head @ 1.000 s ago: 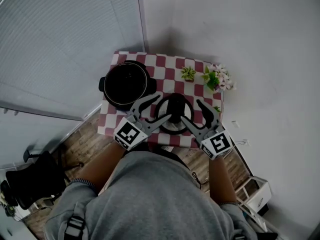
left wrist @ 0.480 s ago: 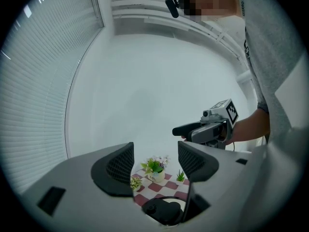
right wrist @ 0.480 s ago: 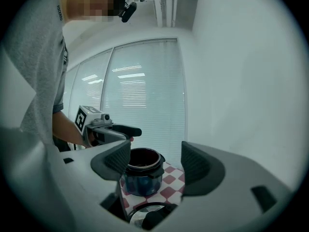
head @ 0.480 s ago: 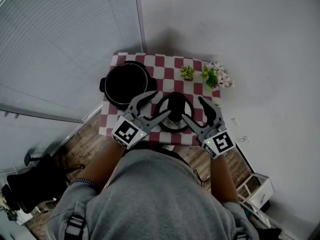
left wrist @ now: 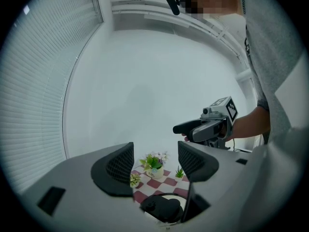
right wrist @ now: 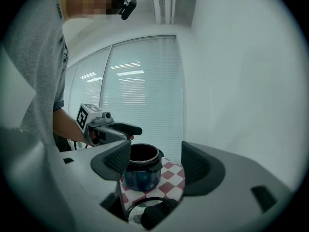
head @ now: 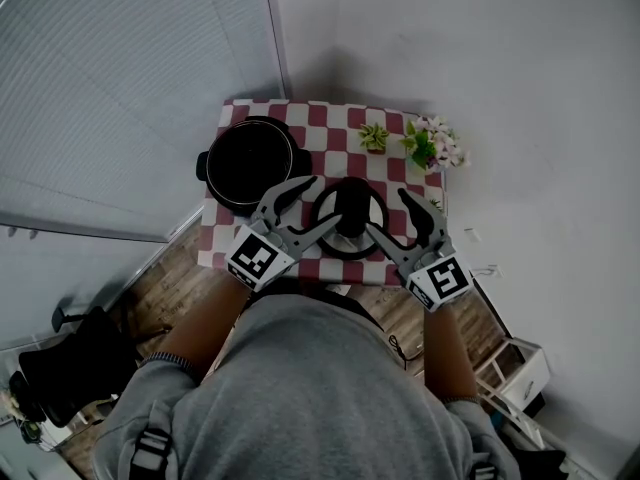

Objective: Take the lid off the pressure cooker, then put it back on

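Note:
The pressure cooker pot (head: 248, 161) stands open and dark at the table's left; it shows blue-walled in the right gripper view (right wrist: 141, 170). Its round lid (head: 350, 218) with a black knob lies on the checkered cloth to the pot's right, low in both gripper views (left wrist: 161, 208) (right wrist: 149, 212). My left gripper (head: 322, 203) (left wrist: 155, 164) is open at the lid's left side. My right gripper (head: 387, 211) (right wrist: 155, 162) is open at the lid's right side. Both sit above the lid, with nothing between their jaws.
The small table (head: 400, 168) wears a red-and-white checkered cloth. A flower pot (head: 432, 150) (left wrist: 153, 164) and a small green plant (head: 374, 136) stand along its back right. A white wall lies behind, window blinds to the left, wooden floor below.
Both grippers stay open on either side of the lid and have shifted only slightly. The lid and pot have not moved on the table.

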`<state>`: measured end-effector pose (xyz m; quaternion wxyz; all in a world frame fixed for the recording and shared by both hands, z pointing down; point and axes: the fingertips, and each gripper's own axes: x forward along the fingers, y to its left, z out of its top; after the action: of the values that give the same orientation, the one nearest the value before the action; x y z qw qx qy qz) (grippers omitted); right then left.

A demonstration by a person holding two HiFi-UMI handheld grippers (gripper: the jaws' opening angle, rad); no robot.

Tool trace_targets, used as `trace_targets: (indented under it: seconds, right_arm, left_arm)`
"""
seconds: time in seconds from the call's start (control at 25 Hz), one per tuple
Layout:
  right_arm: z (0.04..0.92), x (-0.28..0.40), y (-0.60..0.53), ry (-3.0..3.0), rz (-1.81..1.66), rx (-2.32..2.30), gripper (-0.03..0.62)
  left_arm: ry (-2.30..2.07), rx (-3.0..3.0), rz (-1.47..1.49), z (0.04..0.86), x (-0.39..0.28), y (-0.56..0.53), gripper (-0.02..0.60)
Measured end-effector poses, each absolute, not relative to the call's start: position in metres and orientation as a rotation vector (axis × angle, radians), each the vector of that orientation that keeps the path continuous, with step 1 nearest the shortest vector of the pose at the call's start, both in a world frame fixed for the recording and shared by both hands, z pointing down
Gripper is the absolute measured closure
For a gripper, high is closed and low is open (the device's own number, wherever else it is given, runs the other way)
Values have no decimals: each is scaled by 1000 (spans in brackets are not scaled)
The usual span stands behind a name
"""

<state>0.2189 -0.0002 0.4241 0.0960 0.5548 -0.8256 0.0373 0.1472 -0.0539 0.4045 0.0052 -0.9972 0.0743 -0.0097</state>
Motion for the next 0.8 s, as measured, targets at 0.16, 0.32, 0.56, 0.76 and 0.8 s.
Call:
trace_targets:
  seconds: [0.16,0.32,0.56,0.76,0.8]
  right_arm:
    - [438,224,-5,-2415,129,1592,249]
    - [461,227,-9,-2380,196,1506,250]
    - [514,220,-11,-2302,295,1273,250]
    - [570,222,-8,-2186,330,1087,250]
    - [581,223,-8,-2163,333,1055,250]
  left_arm:
    - [153,-3105,-143,422,160,-53,272]
    - [31,-3085,-332,452,178,-49,272]
    - [-167,-2958,-646,516,199,-35,271]
    - [-290,-2827,-858,567,209,-25,271]
    - [-312,-2803,-896,578,211,-23,270]
